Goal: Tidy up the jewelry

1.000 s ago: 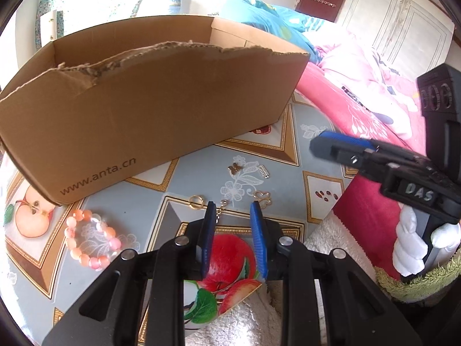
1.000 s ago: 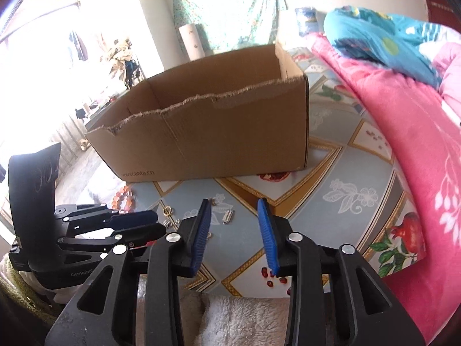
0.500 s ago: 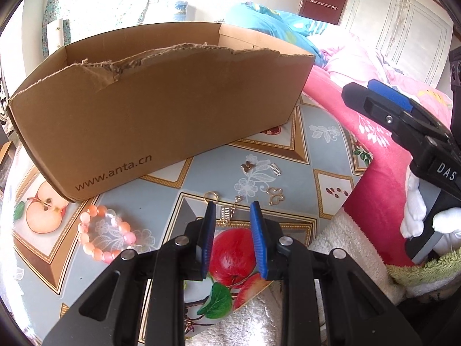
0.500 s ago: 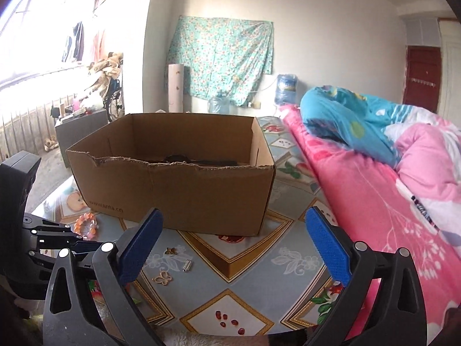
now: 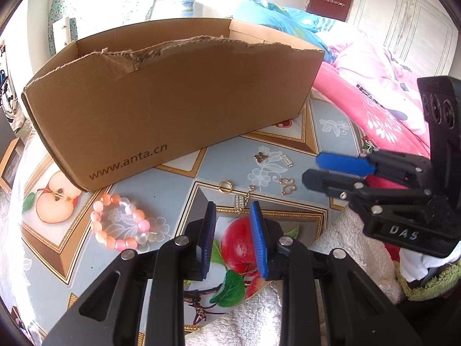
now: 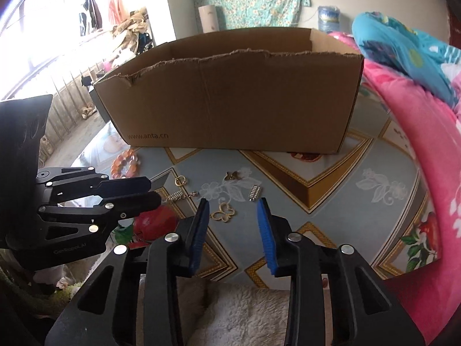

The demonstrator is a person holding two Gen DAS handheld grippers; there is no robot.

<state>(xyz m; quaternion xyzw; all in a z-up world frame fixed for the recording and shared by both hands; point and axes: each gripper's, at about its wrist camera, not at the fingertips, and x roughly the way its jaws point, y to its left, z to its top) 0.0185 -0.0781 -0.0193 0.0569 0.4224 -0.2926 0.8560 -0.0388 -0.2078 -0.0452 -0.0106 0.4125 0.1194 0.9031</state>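
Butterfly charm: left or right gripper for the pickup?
Right, probably. The right gripper is open with the butterfly charm lying just ahead between its fingers; the left gripper faces the dangly earring instead.

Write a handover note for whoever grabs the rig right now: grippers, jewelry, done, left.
Left gripper: open, empty, low over the drop earring.
Right gripper: open, empty, the gold butterfly between its fingertips.
On the table, in front of the cardboard box: bead bracelet, gold ring, small butterfly charm, silver clip.
Done: nothing visibly moved into the box; its inside is hidden.
Left: pick up every piece.
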